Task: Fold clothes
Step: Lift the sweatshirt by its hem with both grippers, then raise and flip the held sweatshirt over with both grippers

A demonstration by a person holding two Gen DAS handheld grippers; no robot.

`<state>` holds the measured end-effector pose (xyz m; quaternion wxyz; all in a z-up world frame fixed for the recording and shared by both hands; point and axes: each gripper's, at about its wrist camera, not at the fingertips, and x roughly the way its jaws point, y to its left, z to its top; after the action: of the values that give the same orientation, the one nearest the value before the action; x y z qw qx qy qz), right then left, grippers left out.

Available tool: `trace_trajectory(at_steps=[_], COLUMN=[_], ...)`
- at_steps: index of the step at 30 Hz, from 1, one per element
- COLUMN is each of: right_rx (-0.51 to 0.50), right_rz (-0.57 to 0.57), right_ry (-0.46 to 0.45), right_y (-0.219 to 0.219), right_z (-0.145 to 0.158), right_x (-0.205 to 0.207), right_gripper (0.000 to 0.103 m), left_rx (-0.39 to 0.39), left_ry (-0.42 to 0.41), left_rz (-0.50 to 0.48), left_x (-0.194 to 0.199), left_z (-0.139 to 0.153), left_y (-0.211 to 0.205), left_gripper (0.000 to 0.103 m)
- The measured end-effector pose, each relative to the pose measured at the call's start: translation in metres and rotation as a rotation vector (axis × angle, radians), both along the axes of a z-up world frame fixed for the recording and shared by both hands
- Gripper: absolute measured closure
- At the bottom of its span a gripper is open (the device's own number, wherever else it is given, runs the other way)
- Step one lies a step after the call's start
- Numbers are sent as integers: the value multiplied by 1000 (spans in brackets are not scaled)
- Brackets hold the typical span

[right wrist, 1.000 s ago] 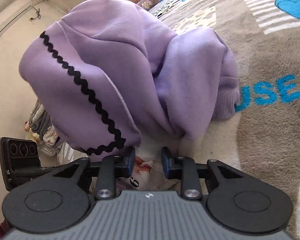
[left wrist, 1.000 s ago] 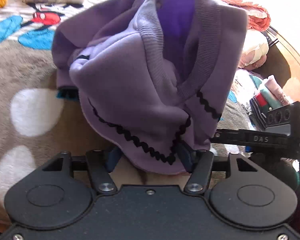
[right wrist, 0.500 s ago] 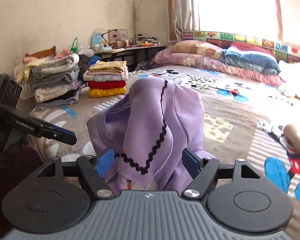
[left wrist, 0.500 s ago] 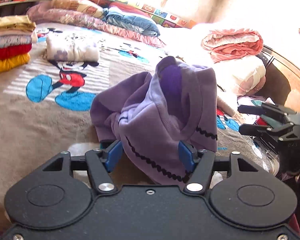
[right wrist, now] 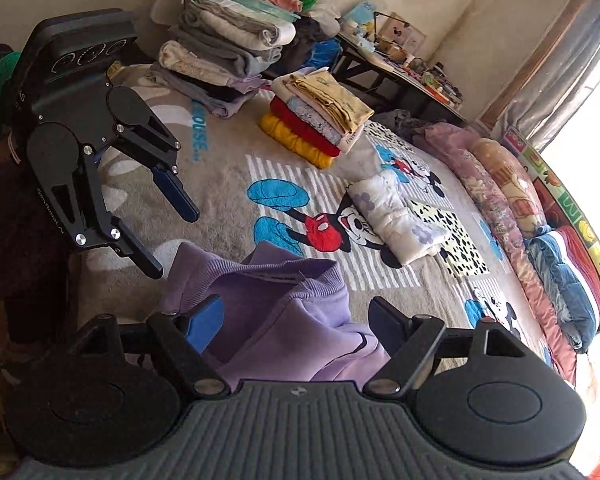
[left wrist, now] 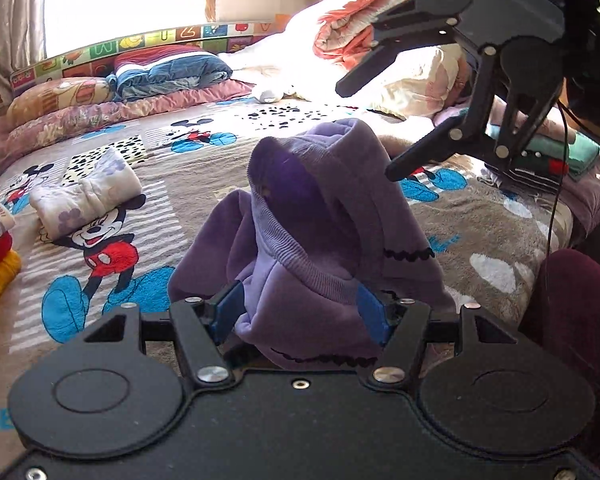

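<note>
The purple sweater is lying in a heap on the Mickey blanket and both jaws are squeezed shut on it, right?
Not quite. The purple sweater does lie heaped on the Mickey blanket, but both jaws are open: the right wrist view shows the left gripper spread above it, and the right gripper gapes too.

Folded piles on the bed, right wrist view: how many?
3: a tall grey and cream stack far left, a yellow, red and blue stack beside it, a white floral bundle mid-bed. More may be hidden off-frame.
</note>
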<state>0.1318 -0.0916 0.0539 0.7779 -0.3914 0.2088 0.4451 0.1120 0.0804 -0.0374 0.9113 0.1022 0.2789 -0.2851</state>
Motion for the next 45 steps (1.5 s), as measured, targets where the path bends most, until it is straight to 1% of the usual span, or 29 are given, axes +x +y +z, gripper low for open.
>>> trace_trajectory(at_steps=[2, 4, 6, 9, 10, 11, 13, 14, 15, 16, 17, 18, 19, 21, 23, 28, 34, 38, 41, 45], right_rx=[-50, -120, -182, -243, -261, -284, -317, -327, -327, -322, -314, -306, -291, -258, -213, -80, 64, 136, 190, 263], right_rz=[31, 61, 79, 102, 106, 98, 87, 84, 76, 64, 52, 40, 22, -9, -38, -119, -203, -239, -266, -302], right_ry=[24, 23, 41, 90, 103, 113, 132, 142, 156, 164, 162, 161, 155, 145, 130, 73, -10, -58, -94, -143], right_y=[9, 16, 20, 22, 23, 22, 19, 16, 13, 8, 3, -3, -9, -20, -31, -57, -87, -102, -114, -129], right_z=[-2, -10, -16, -23, -26, -30, -38, -42, -46, -50, -53, -57, -59, -61, -58, -35, 10, 42, 66, 99], right_x=[7, 12, 20, 30, 33, 36, 39, 39, 40, 39, 38, 37, 36, 33, 29, 19, 15, 12, 10, 7], right_gripper=[27, 27, 27, 28, 32, 39, 48, 57, 64, 72, 75, 78, 80, 83, 87, 88, 88, 88, 89, 89], left_rx=[40, 64, 74, 77, 83, 89, 104, 111, 119, 130, 140, 147, 154, 168, 183, 206, 231, 249, 280, 329], left_ry=[-4, -3, 1, 27, 34, 40, 39, 39, 39, 36, 35, 31, 26, 17, -19, -133, -268, -350, -416, -487], left_rz=[-41, -59, -79, -98, -102, -107, -114, -118, -122, -123, -122, -117, -111, -100, -81, -42, -6, 2, 2, -2], left_x=[4, 9, 15, 25, 28, 30, 30, 30, 30, 29, 28, 28, 27, 26, 23, 23, 29, 30, 30, 29], left_z=[-4, -7, -10, -17, -19, -22, -25, -27, -29, -30, -31, -30, -29, -26, -15, 32, 95, 135, 165, 193], left_y=[-4, -6, -5, -5, -7, -8, -12, -13, -15, -17, -18, -19, -20, -21, -23, -28, -33, -37, -41, -46], left_gripper=[41, 41, 41, 41, 41, 41, 42, 45, 49, 53, 64, 69, 71, 87, 90, 91, 91, 92, 92, 92])
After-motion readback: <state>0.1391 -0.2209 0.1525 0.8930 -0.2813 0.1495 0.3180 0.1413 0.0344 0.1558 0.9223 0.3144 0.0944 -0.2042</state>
